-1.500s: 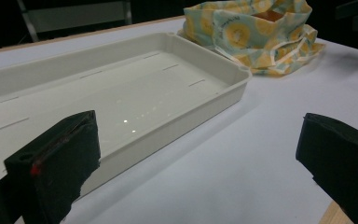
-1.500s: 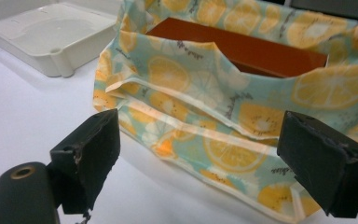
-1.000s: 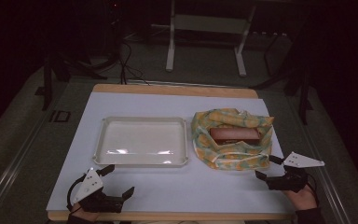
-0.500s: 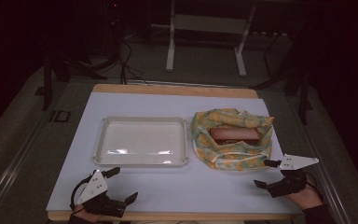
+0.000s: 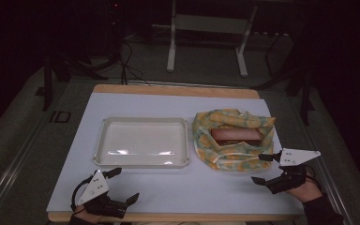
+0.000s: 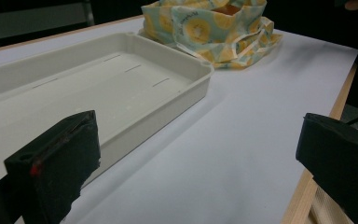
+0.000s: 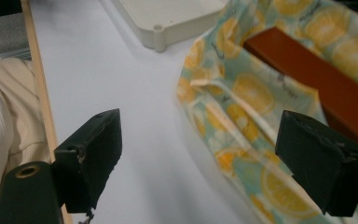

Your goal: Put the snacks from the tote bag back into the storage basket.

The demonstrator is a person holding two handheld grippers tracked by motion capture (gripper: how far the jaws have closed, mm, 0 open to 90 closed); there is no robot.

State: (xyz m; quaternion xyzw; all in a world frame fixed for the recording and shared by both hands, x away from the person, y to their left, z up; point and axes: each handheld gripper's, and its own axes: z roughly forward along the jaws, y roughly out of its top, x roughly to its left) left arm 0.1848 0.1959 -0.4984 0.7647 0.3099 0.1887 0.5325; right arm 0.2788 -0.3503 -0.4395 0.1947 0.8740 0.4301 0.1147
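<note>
You are holding your right hand-held gripper [image 5: 266, 168], wide apart and empty, at lower right beside the lemon-printed cloth bag [image 5: 229, 138], likely readying to grasp it, while your left hand-held gripper [image 5: 120, 185] is resting equally spread and empty.

a white-topped table [image 5: 168, 187] carries an empty white tray [image 5: 143, 142] beside a lemon-print cloth bag [image 5: 229, 140].

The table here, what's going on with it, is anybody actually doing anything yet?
A person sits at the table with a gripper in each hand, and neither holds anything. The left gripper is open near the front edge, in front of an empty white tray. The right gripper is open just beside a lemon-print cloth bag, which lies open with a reddish-brown box inside. Nothing is being gripped at this moment.
</note>
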